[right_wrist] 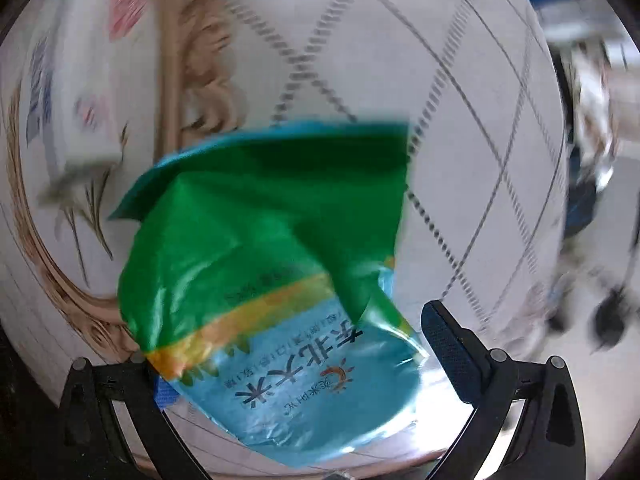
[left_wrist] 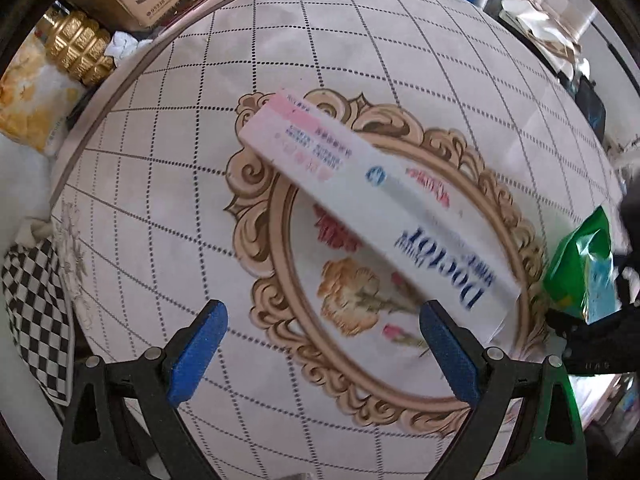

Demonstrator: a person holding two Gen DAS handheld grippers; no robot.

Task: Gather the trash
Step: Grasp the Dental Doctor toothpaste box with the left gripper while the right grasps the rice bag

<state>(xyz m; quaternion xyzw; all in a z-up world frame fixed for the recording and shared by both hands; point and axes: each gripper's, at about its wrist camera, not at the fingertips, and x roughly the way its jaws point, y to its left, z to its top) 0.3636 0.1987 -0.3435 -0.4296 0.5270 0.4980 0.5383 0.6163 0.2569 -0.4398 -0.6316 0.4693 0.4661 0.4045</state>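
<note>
the right gripper [right_wrist: 288, 364] is wide open around the green and blue rice bag [right_wrist: 272, 264] on the round table [left_wrist: 400, 40], ready to pinch it. the left gripper [left_wrist: 324, 356] is open and empty, near the toothpaste box [left_wrist: 372, 204]. next, squeeze the bag.

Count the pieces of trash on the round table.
2: a long white box lying across the middle, and a green and blue bag at its right end, between the right jaws. More may be hidden.

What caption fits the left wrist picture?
Open left gripper hovers over white toothpaste box on the patterned tablecloth.
</note>
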